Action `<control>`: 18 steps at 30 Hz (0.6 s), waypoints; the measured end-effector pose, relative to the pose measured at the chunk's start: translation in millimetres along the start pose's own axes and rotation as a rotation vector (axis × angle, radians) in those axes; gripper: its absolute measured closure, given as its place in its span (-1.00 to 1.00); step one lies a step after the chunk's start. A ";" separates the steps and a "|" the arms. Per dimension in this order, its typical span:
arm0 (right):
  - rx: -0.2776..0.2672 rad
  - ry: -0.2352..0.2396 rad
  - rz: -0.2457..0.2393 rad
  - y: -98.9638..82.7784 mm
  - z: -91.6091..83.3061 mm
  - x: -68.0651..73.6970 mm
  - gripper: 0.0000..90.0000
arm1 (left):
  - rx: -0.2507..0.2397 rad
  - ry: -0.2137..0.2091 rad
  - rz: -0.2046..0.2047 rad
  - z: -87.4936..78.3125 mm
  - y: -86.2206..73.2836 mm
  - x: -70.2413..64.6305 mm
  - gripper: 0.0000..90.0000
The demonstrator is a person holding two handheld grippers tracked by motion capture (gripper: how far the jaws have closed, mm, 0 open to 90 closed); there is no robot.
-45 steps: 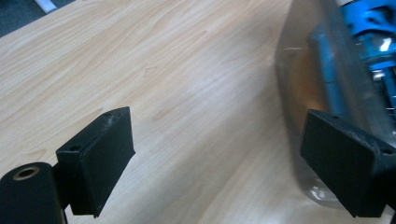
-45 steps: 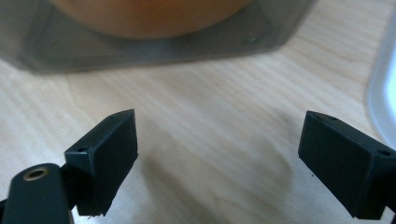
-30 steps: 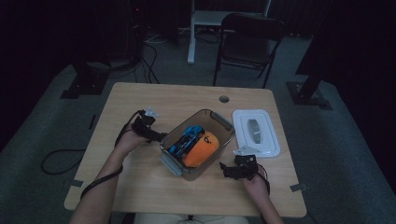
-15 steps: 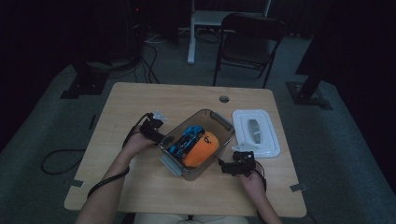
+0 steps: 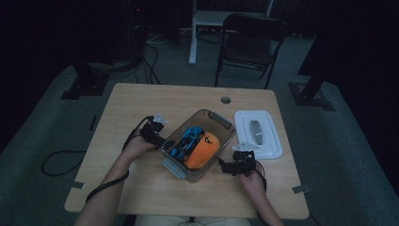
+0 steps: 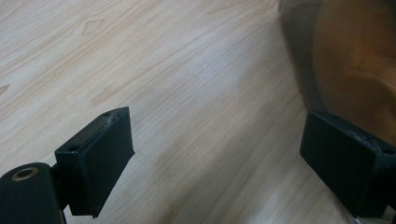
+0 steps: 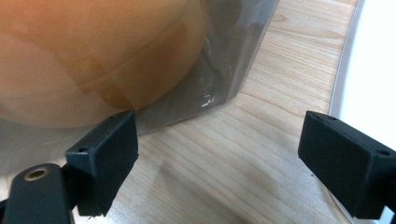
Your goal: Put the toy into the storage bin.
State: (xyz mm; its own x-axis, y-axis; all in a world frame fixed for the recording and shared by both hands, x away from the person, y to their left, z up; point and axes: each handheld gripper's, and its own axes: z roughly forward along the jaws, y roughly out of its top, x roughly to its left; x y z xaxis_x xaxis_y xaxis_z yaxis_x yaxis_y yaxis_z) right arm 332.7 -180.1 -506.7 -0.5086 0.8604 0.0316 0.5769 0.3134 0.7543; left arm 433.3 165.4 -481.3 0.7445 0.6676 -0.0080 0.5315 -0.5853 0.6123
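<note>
Wooden table (image 5: 141, 103), dim room, seen from the high view. Going left to right:

Left gripper (image 5: 157, 136) sitting right at the left side of the clear plastic container (image 5: 221, 123), low over the tabletop. Jaws spread wide in the left gripper view, nothing but bare wood between them, with the container's wall (image 6: 303, 70) just beside the right-hand jaw. Can't tell if that jaw actually touches the plastic.

Container itself roughly mid-table, turned at an angle, lid off. Inside: a blue toy car (image 5: 188, 140) on the left half and an orange rounded thing (image 5: 203, 149) beside it, pretty much touching. Grey latch flap sticking out at the near end.

Right gripper (image 5: 230, 165) just off the container's near right corner, also low over the table. Jaws wide apart here too, empty. Right gripper view looking straight at the container's corner (image 7: 233, 70), orange thing glowing through the plastic, corner near the left-hand jaw but apart from it.

White lid (image 5: 259, 134) lying flat on the table farther right, just beside the container, edge peeking in past the right-hand jaw.
</note>
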 end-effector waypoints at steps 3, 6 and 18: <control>-0.001 0.000 -0.001 0.9 0.7 0.5 -0.73 | -0.005 -0.003 0.001 -3.0 -3.9 -4.1 -0.77; -0.002 0.000 0.000 1.7 1.4 0.9 -0.72 | -0.017 0.006 -0.010 -6.4 -8.3 -8.5 -0.77; -0.031 0.029 0.015 4.2 4.4 1.0 -0.68 | -0.016 0.006 0.033 -19.3 -17.3 -29.8 -0.77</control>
State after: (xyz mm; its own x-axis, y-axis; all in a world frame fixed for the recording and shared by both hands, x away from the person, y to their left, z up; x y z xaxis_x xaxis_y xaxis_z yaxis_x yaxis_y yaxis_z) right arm 337.4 -176.2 -506.3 -0.5188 0.8527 0.0618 0.5645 0.2874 0.7738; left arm 394.1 164.5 -476.4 0.7591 0.6507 0.0170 0.5001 -0.5997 0.6247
